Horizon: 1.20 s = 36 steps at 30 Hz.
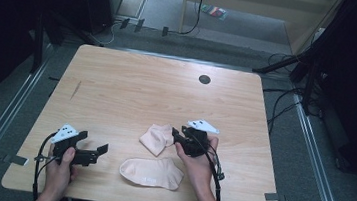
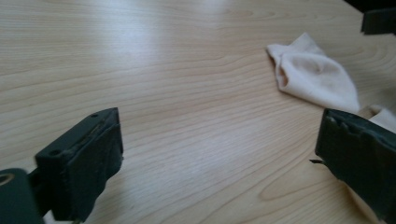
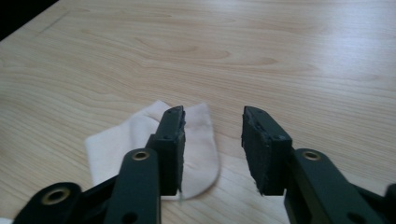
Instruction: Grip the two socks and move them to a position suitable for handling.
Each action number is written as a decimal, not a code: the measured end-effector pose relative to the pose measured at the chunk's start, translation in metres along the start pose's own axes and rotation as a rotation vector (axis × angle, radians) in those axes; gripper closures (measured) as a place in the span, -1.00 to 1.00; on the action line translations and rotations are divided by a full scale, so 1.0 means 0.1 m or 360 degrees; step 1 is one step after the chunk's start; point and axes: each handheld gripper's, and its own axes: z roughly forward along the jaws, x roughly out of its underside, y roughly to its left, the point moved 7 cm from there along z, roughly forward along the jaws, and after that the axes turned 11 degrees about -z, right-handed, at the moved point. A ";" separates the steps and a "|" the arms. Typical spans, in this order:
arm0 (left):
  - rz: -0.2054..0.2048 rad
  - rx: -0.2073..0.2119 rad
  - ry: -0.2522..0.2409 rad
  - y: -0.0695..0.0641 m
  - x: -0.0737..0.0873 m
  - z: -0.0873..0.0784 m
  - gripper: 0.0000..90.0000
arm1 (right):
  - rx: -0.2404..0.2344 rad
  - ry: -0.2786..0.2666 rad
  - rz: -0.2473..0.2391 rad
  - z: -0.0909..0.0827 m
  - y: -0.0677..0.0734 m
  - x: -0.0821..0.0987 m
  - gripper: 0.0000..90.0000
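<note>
Two pale pink socks lie on the wooden table (image 1: 133,85). One sock is folded (image 1: 156,138) and also shows in the left gripper view (image 2: 313,74) and the right gripper view (image 3: 201,140). The other sock lies flat (image 1: 151,172) nearer the front edge. My right gripper (image 1: 177,135) hovers just right of the folded sock. Its jaws stand apart with only bare wood in the gap (image 3: 212,135), and the left jaw overlaps the sock's edge. My left gripper (image 1: 98,153) rests at the front left, wide open and holding nothing (image 2: 219,154), pointing toward the socks.
A dark round grommet (image 1: 204,79) sits near the table's far edge. A faint dark streak (image 1: 75,89) marks the left part of the top. Cables and dark stands crowd the floor beyond the right edge (image 1: 286,107). Bare wood stretches across the far half.
</note>
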 end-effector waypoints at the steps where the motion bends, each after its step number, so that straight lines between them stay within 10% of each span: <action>1: 0.0000 0.0008 0.0005 -0.03 -0.02 0.01 -0.90 | -0.0001 0.0009 0.0002 0.01 -0.02 0.02 0.45; 9: 0.0039 0.0073 0.0025 -0.23 -0.10 0.09 -0.86 | -0.0076 0.0071 -0.0017 0.24 -0.03 0.08 0.50; 21: 0.0018 0.0069 0.0024 -0.18 -0.12 0.08 -0.86 | -0.0127 0.0147 -0.0022 0.52 0.06 0.07 0.78; 36: 0.0040 0.0102 0.0037 -0.31 -0.14 0.08 -0.86 | 0.0054 0.0086 0.0233 0.23 -0.13 0.20 1.00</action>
